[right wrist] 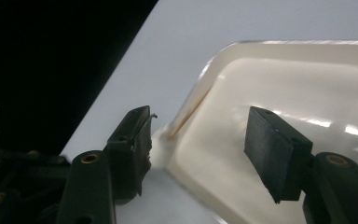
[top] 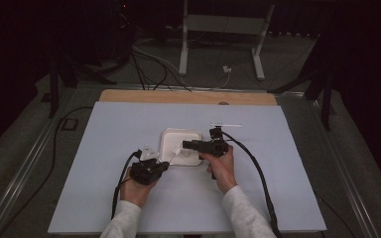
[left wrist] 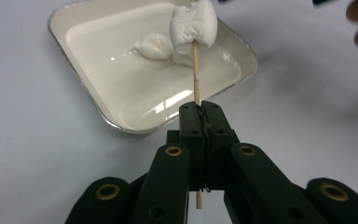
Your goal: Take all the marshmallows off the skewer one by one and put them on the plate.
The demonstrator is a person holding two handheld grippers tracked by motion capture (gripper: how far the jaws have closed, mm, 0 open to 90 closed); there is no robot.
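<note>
The table (top: 129, 198) carries a white square dish (top: 168, 136) near its middle, a little toward the near edge. The left tool (left wrist: 199, 112), at the dish's near-left corner, is clamped tight on a wooden skewer (left wrist: 196, 70) that already carries one marshmallow (left wrist: 192, 25) on its far end, held above the dish. More marshmallows (left wrist: 154, 46) lie in the dish. The right tool (right wrist: 198, 140) has its jaws spread wide and grips nothing; it hangs over the dish's left rim, by the skewer's loaded end.

The step in hand looks like threading another piece. To do it well, keep the left grip firm and the skewer steady, pinch a marshmallow across its sides with the right tool, gently enough not to crush it, and push it along the skewer's axis, not sideways.
</note>
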